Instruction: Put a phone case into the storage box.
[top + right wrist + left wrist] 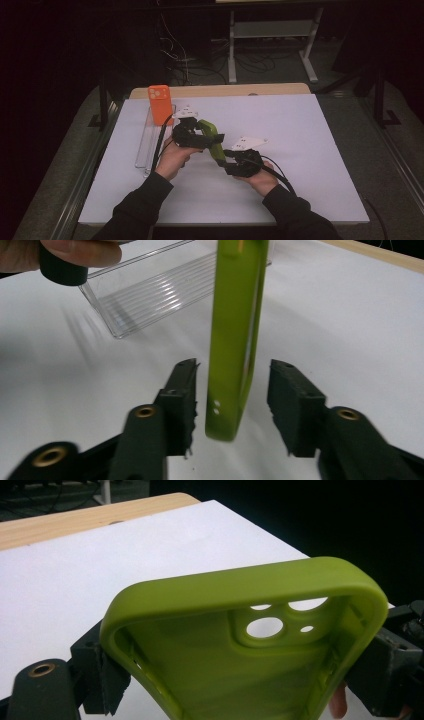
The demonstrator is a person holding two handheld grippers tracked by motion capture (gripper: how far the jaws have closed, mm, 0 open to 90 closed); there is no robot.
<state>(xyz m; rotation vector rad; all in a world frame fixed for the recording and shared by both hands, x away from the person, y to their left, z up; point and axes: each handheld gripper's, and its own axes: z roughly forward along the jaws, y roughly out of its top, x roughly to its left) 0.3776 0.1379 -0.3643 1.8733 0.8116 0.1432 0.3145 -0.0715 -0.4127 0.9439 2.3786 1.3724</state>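
A: Two risks can be judged here. The soft green silicone phone case (pixel 214 140) is held above the white surface (pixel 300 165), and it could be dropped if the left grip is lost, since support from the right side appears to have been given up.

B: How is the left tool (pixel 200 134) set?

A: It is closed narrowly on the case; in the left gripper view the pads are seen pressed against both side walls of the case (pixel 250 645), near the camera cut-out.

B: And the right tool (pixel 226 159)?

A: It is partly opened. In the right gripper view the lower end of the case (pixel 232 355) stands between the jaws, with a gap seen on each side, so nothing is gripped.

B: The second risk?

A: The flexible rim could be bent or sprung out under the squeeze, and the clear plastic tray (pixel 152 135) holding the orange phone case (pixel 160 103) could be knocked.
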